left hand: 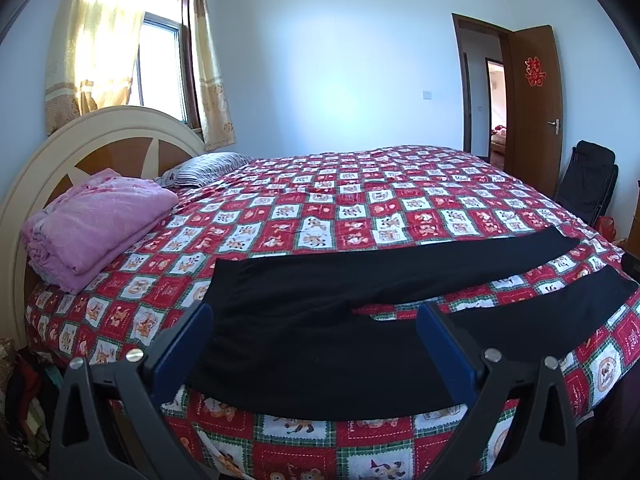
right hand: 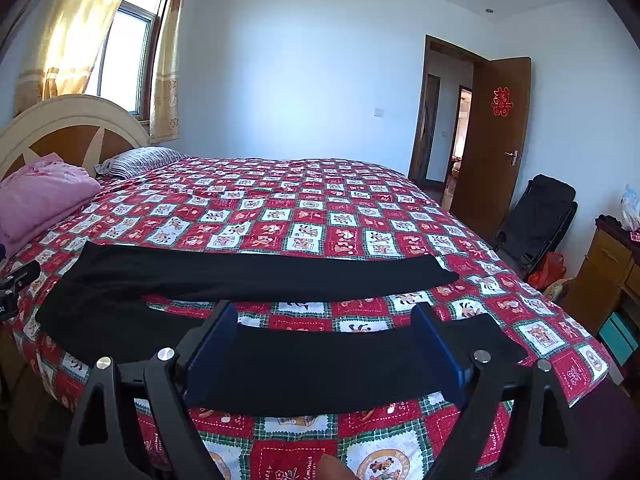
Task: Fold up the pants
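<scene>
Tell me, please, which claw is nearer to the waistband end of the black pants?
Left. The left claw hangs open over the pants at their waist end; the right claw hangs open over the near leg, toward its cuff.

A wide bed (left hand: 344, 216) fills the room, covered by a red, white and green checked quilt (right hand: 304, 216) printed with cartoon figures. Black pants (left hand: 320, 344) lie flat along the near edge, waist toward the headboard (left hand: 100, 140), the two legs spread apart. A folded pink blanket (left hand: 100, 220) sits by the headboard, and a striped pillow (right hand: 140, 160) lies farther along it, near the window side.
</scene>
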Demonstrator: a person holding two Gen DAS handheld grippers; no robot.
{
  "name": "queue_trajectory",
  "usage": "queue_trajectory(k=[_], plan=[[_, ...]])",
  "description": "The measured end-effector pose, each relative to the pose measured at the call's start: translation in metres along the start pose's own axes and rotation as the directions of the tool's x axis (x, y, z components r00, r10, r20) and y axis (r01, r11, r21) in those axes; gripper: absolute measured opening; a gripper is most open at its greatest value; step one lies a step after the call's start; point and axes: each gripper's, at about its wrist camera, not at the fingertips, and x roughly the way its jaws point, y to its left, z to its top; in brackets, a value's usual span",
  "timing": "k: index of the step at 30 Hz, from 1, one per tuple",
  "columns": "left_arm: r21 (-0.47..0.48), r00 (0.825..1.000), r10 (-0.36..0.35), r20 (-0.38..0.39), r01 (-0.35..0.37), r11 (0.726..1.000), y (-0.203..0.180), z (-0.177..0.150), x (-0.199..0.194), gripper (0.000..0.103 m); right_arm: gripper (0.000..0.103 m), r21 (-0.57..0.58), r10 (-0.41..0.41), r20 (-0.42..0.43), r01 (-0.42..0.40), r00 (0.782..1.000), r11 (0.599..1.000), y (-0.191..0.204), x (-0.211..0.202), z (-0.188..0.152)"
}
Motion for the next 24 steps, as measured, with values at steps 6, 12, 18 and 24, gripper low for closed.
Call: queue_trajectory(k=[6,12,18,24], plan=[[0.000,1.000,0.000,0.000,0.000,1.000,-0.0004,0.0006,0.0001,0.103,0.089,-0.001,0.003,-0.002,-0.003,1.000,1.000,-0.0007,0.0008,-0.0008],[0.001,1.000,0.000,-0.006,0.000,1.000,0.0005,0.0002,0.0011,0.103,0.089,0.000,0.003,-0.001,-0.003,1.000,1.000,-0.0011,0.0008,-0.0009],[0.001,1.000,0.002,-0.007,-0.002,1.000,0.0024,-0.0010,0.0012,0.103,0.089,-0.003,0.007,-0.006,-0.007,1.000,1.000,0.0005,0.0015,-0.0013],[0.001,1.000,0.002,-0.005,-0.002,1.000,0.0029,-0.0005,0.0008,0.103,0.089,-0.006,0.009,-0.008,-0.009,1.000,1.000,0.0020,0.0018,-0.0013]])
